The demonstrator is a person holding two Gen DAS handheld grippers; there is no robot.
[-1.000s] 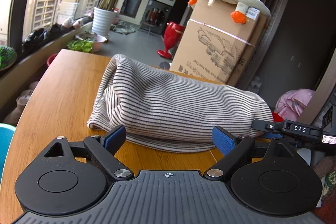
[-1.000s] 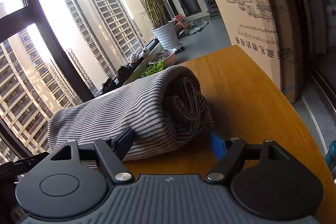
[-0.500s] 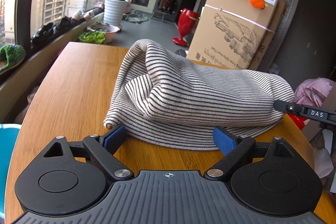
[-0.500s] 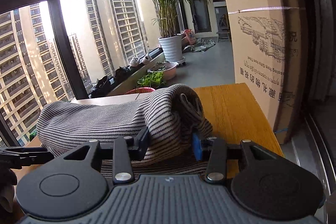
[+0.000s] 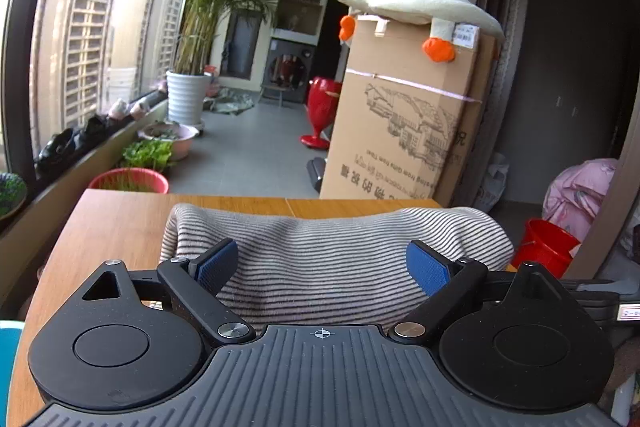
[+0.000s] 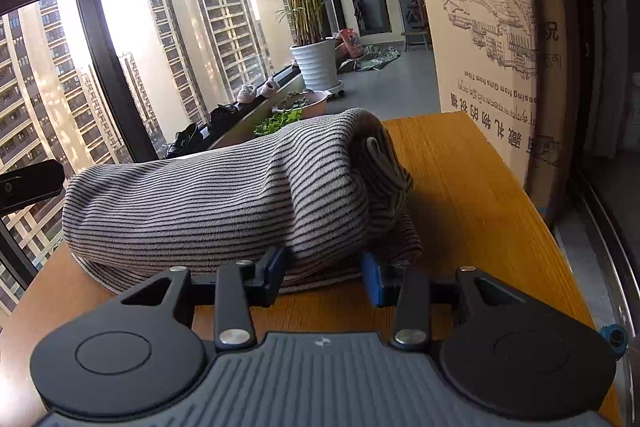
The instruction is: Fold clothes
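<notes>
Garment: striped grey-and-black knit top (image 5: pixel 332 259), folded into a thick roll, lying across the wooden counter (image 5: pixel 116 223); in the right wrist view the same roll (image 6: pixel 224 195) is showing its open folded end toward the cardboard box side
Counter: bare wood showing on both sides of the garment; far edge sitting just behind the garment in the left wrist view (image 6: pixel 472 195)
Left claw: (image 5: pixel 323 261) standing wide open, blue pads (image 5: pixel 218 261) apart over the near side of the garment, one toward each end of the roll; whether the pads are touching the cloth I cannot tell
Right claw: (image 6: pixel 322 269) part-closed at the near lower edge of the garment, close to its folded end; pads (image 6: pixel 370 279) pinching the bottom layers of cloth between them
Cardboard box: (image 5: pixel 404 131) tall, standing on the floor beyond the garment, just past the counter's far edge; printed drawing and lettering on its face
Plush toy: (image 5: pixel 416 7) pale body with orange feet, lying on top of the cardboard box
Potted palm: (image 5: pixel 188 99) in a white ribbed pot, well beyond the garment, beside the window
Red bucket: (image 5: pixel 544 243) on the floor, just past the garment's right end in the left wrist view
</notes>
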